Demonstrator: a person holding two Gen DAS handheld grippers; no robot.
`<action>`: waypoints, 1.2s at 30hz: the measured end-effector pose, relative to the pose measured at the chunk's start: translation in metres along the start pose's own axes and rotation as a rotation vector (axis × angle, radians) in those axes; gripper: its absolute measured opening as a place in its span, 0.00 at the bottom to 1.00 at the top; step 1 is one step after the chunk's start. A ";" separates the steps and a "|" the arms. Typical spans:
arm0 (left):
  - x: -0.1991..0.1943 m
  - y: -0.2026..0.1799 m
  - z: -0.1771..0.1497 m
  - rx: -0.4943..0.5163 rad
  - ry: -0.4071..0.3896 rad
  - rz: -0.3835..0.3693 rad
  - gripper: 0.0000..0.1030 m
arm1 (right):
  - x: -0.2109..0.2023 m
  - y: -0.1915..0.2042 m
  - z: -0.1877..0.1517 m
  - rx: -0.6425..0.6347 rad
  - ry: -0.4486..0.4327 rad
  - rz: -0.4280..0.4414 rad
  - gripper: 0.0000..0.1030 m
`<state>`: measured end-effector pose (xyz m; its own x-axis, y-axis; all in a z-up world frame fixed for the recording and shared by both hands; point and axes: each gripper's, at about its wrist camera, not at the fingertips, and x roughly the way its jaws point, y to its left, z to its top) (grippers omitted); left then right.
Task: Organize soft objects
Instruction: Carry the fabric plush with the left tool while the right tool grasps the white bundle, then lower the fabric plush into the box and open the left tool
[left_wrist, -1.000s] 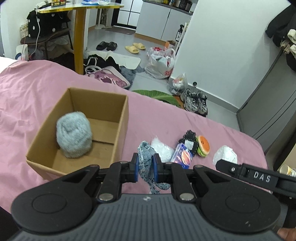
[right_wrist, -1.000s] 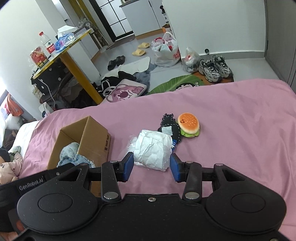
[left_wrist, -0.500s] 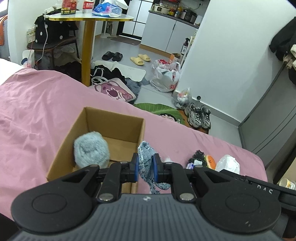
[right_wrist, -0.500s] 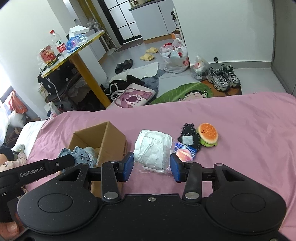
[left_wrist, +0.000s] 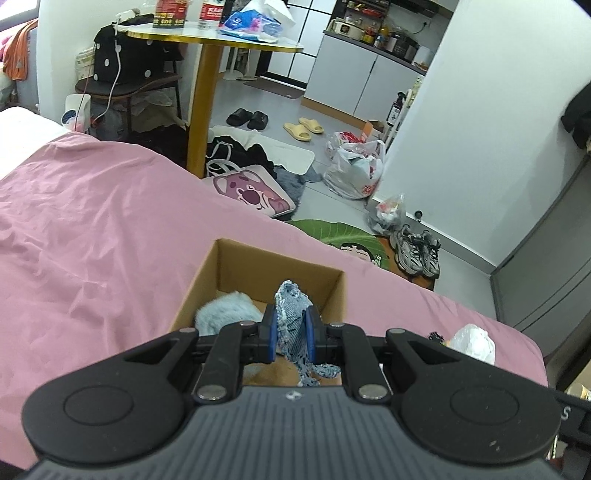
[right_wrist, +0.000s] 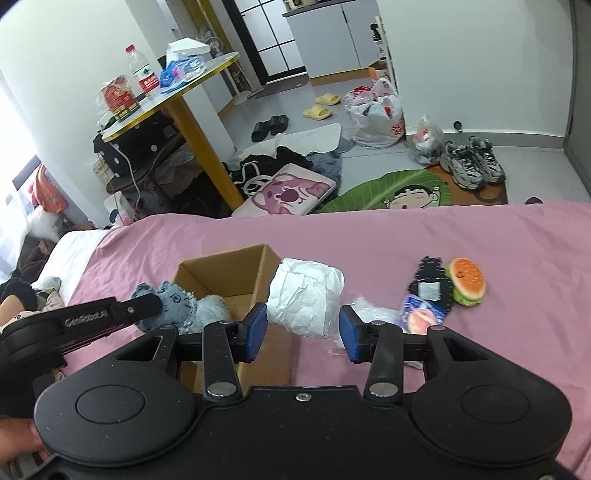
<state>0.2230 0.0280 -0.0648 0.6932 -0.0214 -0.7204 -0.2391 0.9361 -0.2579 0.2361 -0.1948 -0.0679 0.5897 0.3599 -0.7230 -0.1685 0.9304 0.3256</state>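
While the left claw (left_wrist: 290, 334) pinches denim cloth (left_wrist: 291, 314) above the box (left_wrist: 334, 295), the right claw (right_wrist: 303, 330) gapes.

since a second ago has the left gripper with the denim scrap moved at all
Yes. The left gripper, shut on the denim scrap, has swung from beside the cardboard box to over its opening, above the grey fluffy ball.

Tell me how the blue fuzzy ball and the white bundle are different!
The fuzzy ball is pale blue and woolly; the white bundle is crinkly, like paper or plastic wrap. The ball sits inside the cardboard box; the bundle is outside it, between the right gripper's open fingers. Both are rounded, squashy-looking lumps.
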 end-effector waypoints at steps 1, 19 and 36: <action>0.002 0.002 0.001 -0.004 0.000 0.001 0.14 | 0.002 0.003 0.000 -0.004 0.001 0.000 0.41; 0.047 0.035 0.027 -0.057 0.043 -0.003 0.14 | 0.041 0.049 0.010 -0.052 0.046 0.016 0.41; 0.071 0.051 0.036 -0.097 0.087 -0.011 0.17 | 0.067 0.057 0.012 -0.033 0.086 0.005 0.41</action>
<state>0.2846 0.0867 -0.1056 0.6359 -0.0658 -0.7689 -0.2994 0.8973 -0.3244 0.2758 -0.1181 -0.0906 0.5194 0.3679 -0.7713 -0.1979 0.9298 0.3103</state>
